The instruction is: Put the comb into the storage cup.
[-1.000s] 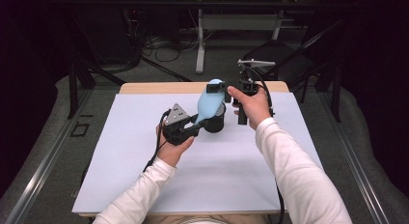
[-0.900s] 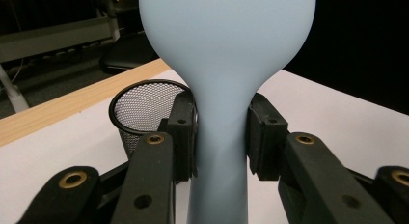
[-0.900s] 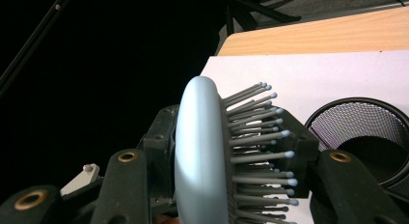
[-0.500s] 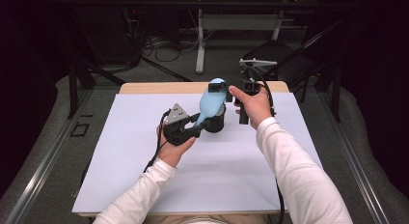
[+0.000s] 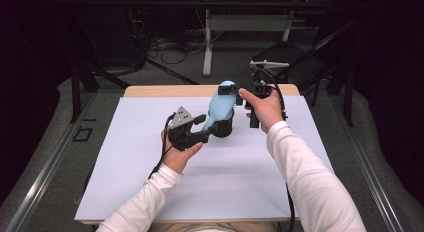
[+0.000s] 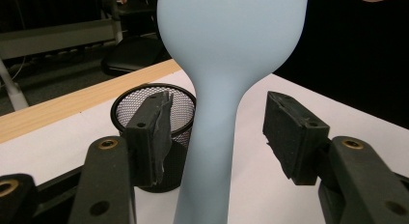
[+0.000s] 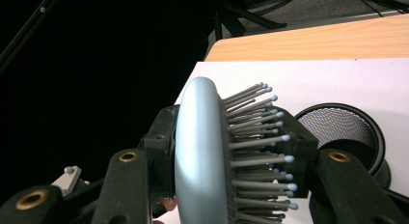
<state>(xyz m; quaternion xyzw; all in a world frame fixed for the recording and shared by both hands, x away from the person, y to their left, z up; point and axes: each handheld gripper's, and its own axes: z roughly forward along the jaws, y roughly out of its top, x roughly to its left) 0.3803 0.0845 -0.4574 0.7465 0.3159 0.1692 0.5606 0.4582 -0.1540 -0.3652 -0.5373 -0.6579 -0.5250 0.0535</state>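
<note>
Jaws of the left gripper (image 5: 204,126) stand released: in the left gripper view both pads sit clear of the light-blue hairbrush (image 6: 231,64) handle, gap on each side, and they have just been opening with the handle between them. Right gripper (image 7: 226,156) is clamped on the brush head, one pad against the smooth back, the other pressed into the bristles (image 7: 260,132). From the high view the hairbrush (image 5: 220,104) hangs tilted above the far middle of the table (image 5: 125,192), head up toward the right gripper (image 5: 239,94), handle slanting down toward the left one. Its handle end sits at or over a black mesh cup (image 5: 222,128); whether it touches the cup I cannot tell. The cup (image 6: 132,108) stands upright on the white table surface, near the far wooden edge. Both hands are raised off the table.
</note>
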